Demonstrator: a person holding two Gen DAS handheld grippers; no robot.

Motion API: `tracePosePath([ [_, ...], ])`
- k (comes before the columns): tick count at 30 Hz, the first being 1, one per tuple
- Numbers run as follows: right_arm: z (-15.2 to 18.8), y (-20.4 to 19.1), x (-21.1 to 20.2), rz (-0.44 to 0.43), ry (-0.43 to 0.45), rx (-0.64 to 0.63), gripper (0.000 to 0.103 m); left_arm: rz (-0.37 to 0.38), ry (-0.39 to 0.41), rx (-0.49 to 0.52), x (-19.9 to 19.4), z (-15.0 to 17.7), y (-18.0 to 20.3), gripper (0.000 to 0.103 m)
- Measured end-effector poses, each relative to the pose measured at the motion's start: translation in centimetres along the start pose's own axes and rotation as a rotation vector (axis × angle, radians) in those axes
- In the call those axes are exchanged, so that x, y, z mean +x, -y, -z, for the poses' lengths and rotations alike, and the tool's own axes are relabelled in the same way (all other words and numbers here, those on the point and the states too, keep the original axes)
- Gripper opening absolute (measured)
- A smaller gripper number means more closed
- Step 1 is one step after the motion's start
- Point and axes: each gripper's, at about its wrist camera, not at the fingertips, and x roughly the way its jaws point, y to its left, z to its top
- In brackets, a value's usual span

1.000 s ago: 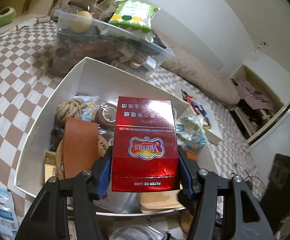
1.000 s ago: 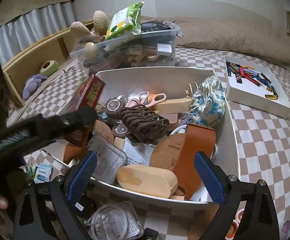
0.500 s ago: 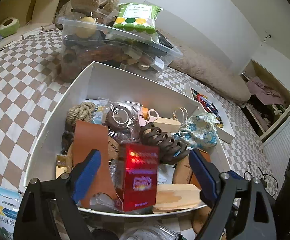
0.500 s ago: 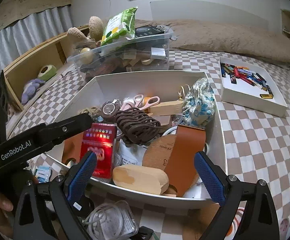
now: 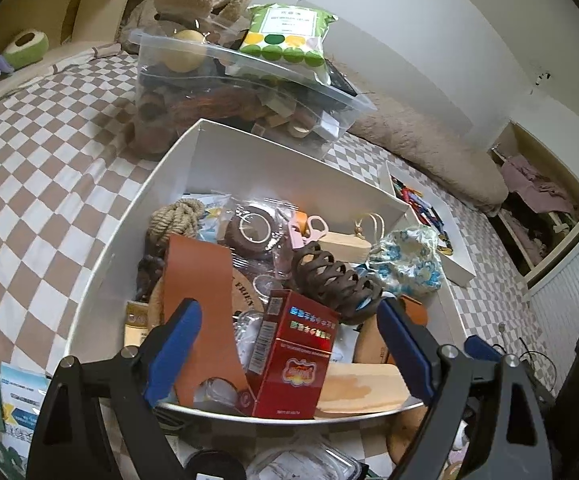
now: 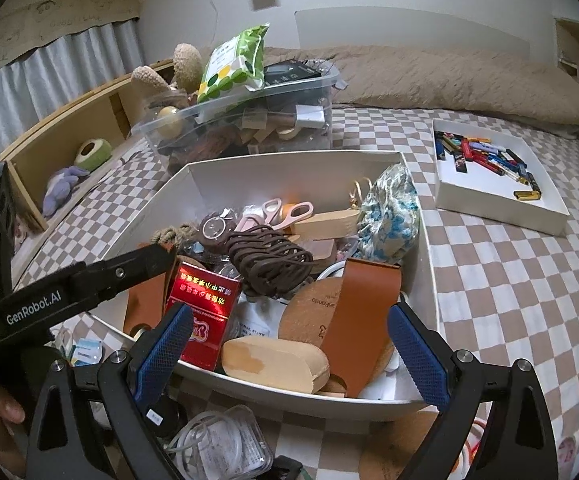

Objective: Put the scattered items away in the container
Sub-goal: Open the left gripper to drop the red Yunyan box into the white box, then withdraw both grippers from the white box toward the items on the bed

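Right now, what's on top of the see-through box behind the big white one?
On the clear box lie a green dotted packet and a dark flat gadget. Fuzzy tan toys stand behind it. The packet hides what is beneath it.

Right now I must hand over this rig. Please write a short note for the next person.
Left gripper: open, holds nothing.
Right gripper: open, holds nothing.
Red box lies in the white container, near its front wall, with many other items.
Left to do: clear plastic case and small packet lie on the checkered bed outside the container's front edge.
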Motion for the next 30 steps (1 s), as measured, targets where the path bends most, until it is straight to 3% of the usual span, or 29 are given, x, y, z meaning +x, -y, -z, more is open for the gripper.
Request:
tracePosePath([
  [10,-0.1,0.4,-0.6,0.033,0.024,-0.008,0.098,-0.087,0.033,0.108,-1.1,0.2,0.9,0.09],
  [16,-0.1,0.4,-0.9,0.04,0.038,-0.014,0.098,-0.122,0.061,0.15,-1.8,0.4,1.0,0.099],
  [18,-0.2,0.4,-1.0,0.044,0.043,-0.014,0.098,-0.125,0.06,0.154,-1.9,0.4,1.1,0.103],
  [30,-0.1,0.7,-1.6,0.058,0.051,-0.013,0.103,-0.159,0.044,0.172,-2.0,0.7,1.1,0.103],
])
